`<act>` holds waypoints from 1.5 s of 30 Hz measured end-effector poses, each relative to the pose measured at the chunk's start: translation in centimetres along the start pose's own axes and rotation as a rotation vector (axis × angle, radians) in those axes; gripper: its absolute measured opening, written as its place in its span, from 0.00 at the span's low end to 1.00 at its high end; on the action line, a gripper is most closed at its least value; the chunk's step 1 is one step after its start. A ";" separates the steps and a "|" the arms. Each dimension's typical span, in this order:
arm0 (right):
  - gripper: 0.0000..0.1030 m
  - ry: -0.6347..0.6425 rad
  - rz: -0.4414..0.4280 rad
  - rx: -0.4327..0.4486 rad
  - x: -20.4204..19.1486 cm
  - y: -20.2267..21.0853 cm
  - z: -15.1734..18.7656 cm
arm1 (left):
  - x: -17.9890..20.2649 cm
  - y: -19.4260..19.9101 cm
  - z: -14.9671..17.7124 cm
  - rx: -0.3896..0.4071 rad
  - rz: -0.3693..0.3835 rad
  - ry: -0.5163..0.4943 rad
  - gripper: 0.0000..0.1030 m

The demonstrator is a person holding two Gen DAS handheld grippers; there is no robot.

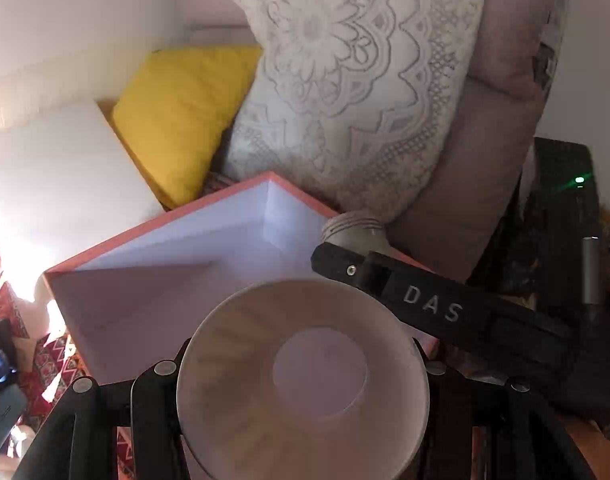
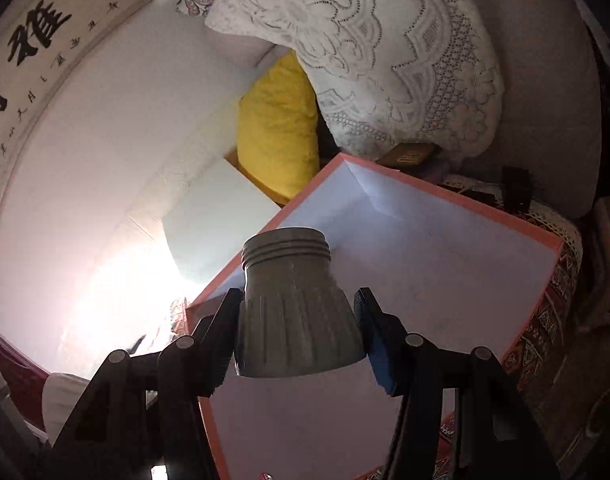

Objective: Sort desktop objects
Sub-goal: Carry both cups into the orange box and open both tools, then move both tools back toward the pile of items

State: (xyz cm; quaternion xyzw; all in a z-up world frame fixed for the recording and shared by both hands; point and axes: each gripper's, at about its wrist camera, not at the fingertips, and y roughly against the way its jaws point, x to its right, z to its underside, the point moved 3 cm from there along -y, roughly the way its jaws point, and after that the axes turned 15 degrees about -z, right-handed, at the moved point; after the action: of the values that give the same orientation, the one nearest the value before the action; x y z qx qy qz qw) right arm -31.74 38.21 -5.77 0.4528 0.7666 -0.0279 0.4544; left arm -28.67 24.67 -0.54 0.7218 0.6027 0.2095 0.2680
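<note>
Two tools share one object here, as far as I can judge: my left tool (image 1: 305, 380) and my right tool (image 2: 301, 332) both appear to be on the same grey, funnel-shaped plastic piece (image 2: 295, 312), held in the air over the open pink-rimmed box (image 2: 445, 264).

From my right wrist view, the piece sits squarely between the two pads, threaded neck (image 2: 286, 249) pointing forward and away from me, flared ribbed skirt toward the camera. My right tool is pinching the ribbed skirt just below the neck, one pad on each side, touching.

From my left wrist view, I look straight into the wide round mouth (image 1: 303, 376) of the piece, which fills the space between my left tool's fingers; they seem closed against its rim, though the rim hides the contact itself, so I cannot tell for certain. The black arm marked DAS (image 1: 429, 304) is my right tool, coming in from the right, with the threaded neck showing just past its tip.

I judge the piece to be light, rigid and hollow. The ribs give decent purchase, but the taper could let it squirt forward under a hard squeeze, so the ribbed waist is the place to hold, with moderate pressure.

The box's white interior looks empty directly beneath. Behind it lie a yellow cushion (image 2: 279, 136) and a lace-covered pillow (image 2: 385, 52).
</note>
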 end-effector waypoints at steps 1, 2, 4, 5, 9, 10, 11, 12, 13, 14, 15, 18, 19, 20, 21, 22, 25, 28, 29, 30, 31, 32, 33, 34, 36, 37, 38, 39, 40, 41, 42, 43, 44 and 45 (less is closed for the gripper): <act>0.58 -0.001 0.017 0.006 0.3 0.1 -0.1 | 0.2 -0.6 0.1 -0.004 0.001 -0.003 0.54; 0.58 -0.005 0.024 0.008 0.6 0.0 -0.3 | 0.3 -1.1 0.1 -0.007 0.003 -0.001 0.54; 0.58 -0.018 0.004 0.008 1.0 -0.2 -0.4 | 0.2 -2.0 0.2 -0.011 0.004 0.016 0.59; 0.59 -0.014 -0.008 0.016 1.0 -0.2 -0.5 | -0.1 -2.4 0.3 -0.017 -0.005 0.026 0.68; 0.94 0.023 0.034 0.112 0.6 0.3 -1.5 | -1.2 -3.7 0.5 -0.017 -0.106 0.049 1.00; 0.95 0.025 0.034 0.128 0.5 0.4 -1.6 | -1.5 -4.0 0.6 -0.024 -0.134 0.049 1.00; 0.94 0.027 0.032 0.142 0.4 0.6 -1.7 | -2.0 -4.0 0.7 -0.029 -0.135 0.063 1.00; 0.94 0.014 0.024 0.140 0.5 0.4 -1.9 | -2.5 -4.0 0.7 -0.035 -0.133 0.080 1.00; 0.94 -0.003 0.012 0.137 0.6 0.3 -1.9 | -3.1 -3.9 0.8 -0.040 -0.131 0.096 1.00; 0.94 -0.019 0.003 0.134 0.8 0.2 -1.8 | -3.6 -3.6 0.9 -0.039 -0.122 0.117 1.00; 0.94 -0.027 0.002 0.129 0.9 0.0 -1.8 | -4.2 -3.2 1.0 -0.037 -0.112 0.138 1.00; 0.94 -0.037 0.002 0.125 0.8 -0.3 -1.8 | -5.7 -1.8 1.5 -0.020 -0.104 0.182 0.99; 0.94 -0.035 -0.001 0.125 0.6 -0.4 -1.7 | -6.2 -1.2 1.8 -0.011 -0.109 0.189 0.99; 0.94 -0.031 -0.005 0.125 0.3 -0.4 -1.6 | -6.6 -0.6 2.2 -0.005 -0.114 0.192 0.99; 0.94 -0.027 -0.010 0.126 -0.1 -0.4 -1.4 | -6.9 0.0 2.5 0.001 -0.119 0.195 0.99; 0.94 -0.020 -0.015 0.126 -0.5 -0.5 -1.3 | -7.2 0.2 2.6 0.005 -0.125 0.196 0.99; 0.94 0.004 -0.037 0.116 -2.2 -0.9 -0.7 | -8.7 2.2 3.6 0.020 -0.136 0.209 1.00; 0.94 0.035 -0.067 0.097 -4.6 -1.5 0.2 | -10.6 4.9 5.2 0.047 -0.162 0.224 0.99; 0.94 0.048 -0.081 0.092 -5.6 -1.7 0.6 | -11.2 5.9 5.8 0.057 -0.178 0.229 0.99; 0.94 0.063 -0.101 0.085 -6.8 -1.9 1.0 | -12.0 6.7 6.5 0.063 -0.197 0.234 0.99; 0.94 0.081 -0.123 0.076 -8.1 -2.2 1.5 | -12.9 7.6 7.3 0.066 -0.216 0.238 0.99; 0.94 0.104 -0.146 0.062 -9.5 -2.5 2.0 | -13.9 8.4 8.2 0.066 -0.239 0.242 0.99; 0.95 0.127 -0.169 0.047 -10.8 -3.0 2.6 | -15.1 9.3 9.0 0.064 -0.265 0.251 0.99; 0.95 0.152 -0.187 0.027 -12.2 -3.5 3.4 | -16.3 10.1 9.9 0.061 -0.291 0.263 0.99; 0.95 0.200 -0.219 -0.015 -14.8 -4.5 4.9 | -18.9 11.8 12.0 0.055 -0.338 0.288 0.99; 0.95 0.222 -0.232 -0.038 -16.1 -5.1 5.8 | -20.3 12.6 13.1 0.050 -0.366 0.302 0.99; 0.95 0.236 -0.241 -0.058 -17.1 -5.7 6.7 | -21.6 13.4 14.3 0.045 -0.392 0.313 0.99; 0.95 0.250 -0.249 -0.078 -18.1 -6.2 7.6 | -22.9 14.1 15.7 0.038 -0.418 0.323 0.99; 0.95 0.259 -0.256 -0.098 -19.0 -6.9 8.7 | -24.0 14.6 17.2 0.028 -0.447 0.323 0.99; 0.95 0.267 -0.262 -0.121 -19.7 -7.5 9.9 | -25.2 15.1 18.7 0.017 -0.475 0.323 0.99; 0.95 0.276 -0.270 -0.147 -20.4 -8.1 11.2 | -26.3 15.3 20.4 0.005 -0.502 0.318 0.99; 0.95 0.287 -0.278 -0.179 -21.1 -8.8 12.5 | -27.4 15.4 22.1 -0.015 -0.523 0.315 0.99; 0.95 0.299 -0.285 -0.211 -21.7 -9.4 13.9 | -28.5 15.3 23.8 -0.039 -0.537 0.317 0.99; 0.95 0.313 -0.294 -0.244 -22.4 -10.0 15.3 | -29.5 15.0 25.5 -0.062 -0.539 0.325 0.99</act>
State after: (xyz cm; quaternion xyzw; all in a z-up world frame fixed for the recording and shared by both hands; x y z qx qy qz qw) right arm -24.70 10.41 -2.28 0.2770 0.8830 0.0693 0.3726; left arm -6.81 -9.74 -9.93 0.4844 0.8007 0.2620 0.2359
